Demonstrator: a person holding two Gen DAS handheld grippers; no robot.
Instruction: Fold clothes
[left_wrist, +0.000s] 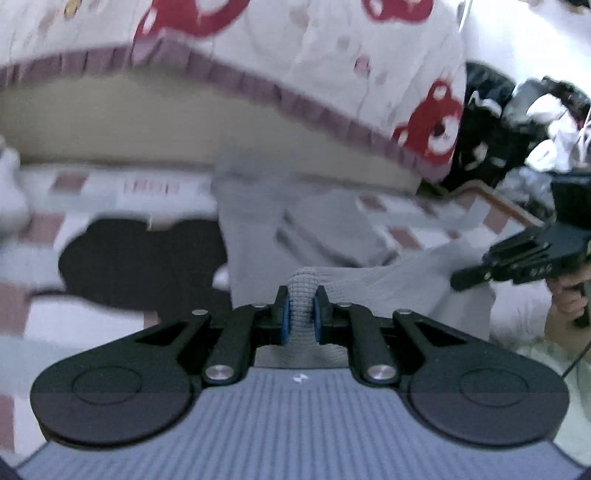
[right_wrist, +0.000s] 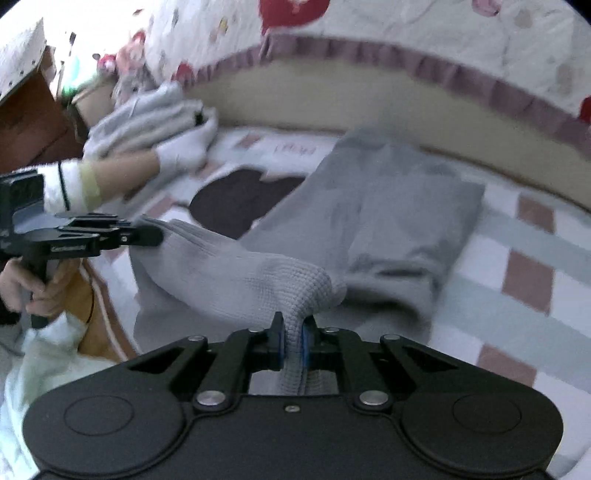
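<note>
Now, left claw (left_wrist: 302, 314): closed on a bunched fold of the grey knit garment (left_wrist: 258, 225), the blue pads pressing the ribbed cloth from both sides.
Right claw (right_wrist: 293, 334): likewise clamped on a gathered ridge of the same grey garment, the fabric rising between its fingers.
Garment position: it lies on the checked mat (right_wrist: 528, 273), its far part folded flat and its near edge lifted between the two claws; in the right wrist view the left claw grips the opposite end of that raised edge.
Mat: white, pale green and dusty pink squares, with a dark bear-shaped print (left_wrist: 140, 258) partly covered by the garment.
Background: a white bed cover with red bears and a mauve frill (left_wrist: 332, 74) hangs above a beige band just behind the mat.
Other items: a second grey cloth (right_wrist: 155, 118) lies at the far left of the mat, and a white-gloved hand (right_wrist: 184, 151) rests on it.
Hands: a bare hand (right_wrist: 33, 288) holds the left claw's handle.
Sharpness: both views are blurred.
</note>
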